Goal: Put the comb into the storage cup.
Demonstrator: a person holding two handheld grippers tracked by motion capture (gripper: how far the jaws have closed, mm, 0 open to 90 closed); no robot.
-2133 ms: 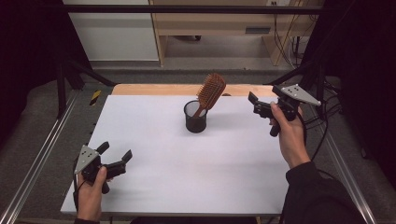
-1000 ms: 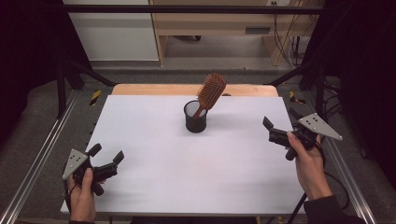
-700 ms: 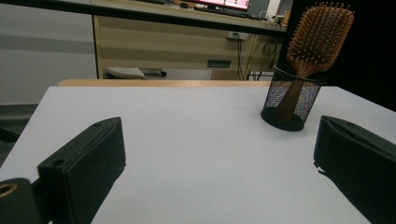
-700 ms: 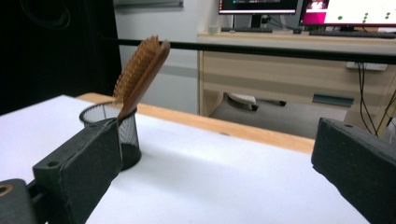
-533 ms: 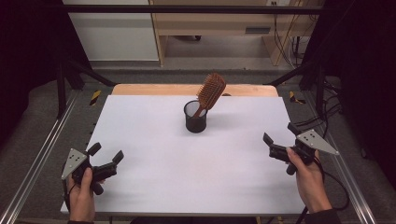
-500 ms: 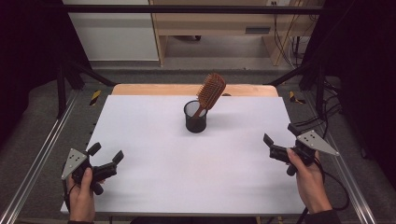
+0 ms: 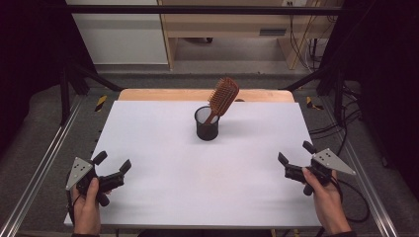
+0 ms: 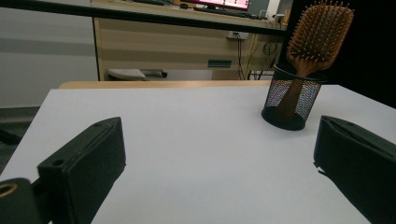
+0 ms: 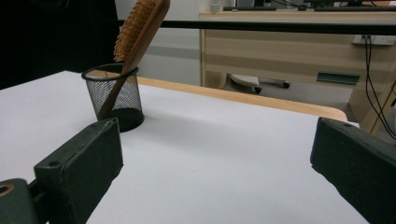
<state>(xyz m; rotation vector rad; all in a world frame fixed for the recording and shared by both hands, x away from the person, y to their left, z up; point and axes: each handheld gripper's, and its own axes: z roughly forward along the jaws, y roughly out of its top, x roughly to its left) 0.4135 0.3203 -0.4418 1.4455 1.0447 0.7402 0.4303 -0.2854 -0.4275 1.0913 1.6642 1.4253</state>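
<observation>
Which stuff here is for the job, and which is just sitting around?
For the job:
brush
cup
left tongs
right tongs

Just there:
table
desk
cables

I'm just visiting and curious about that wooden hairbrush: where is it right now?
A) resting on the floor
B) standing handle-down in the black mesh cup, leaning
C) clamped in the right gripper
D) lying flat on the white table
B: the hairbrush stands tilted with its handle inside the black mesh cup, while the left gripper and right gripper sit open and apart from it.
</observation>
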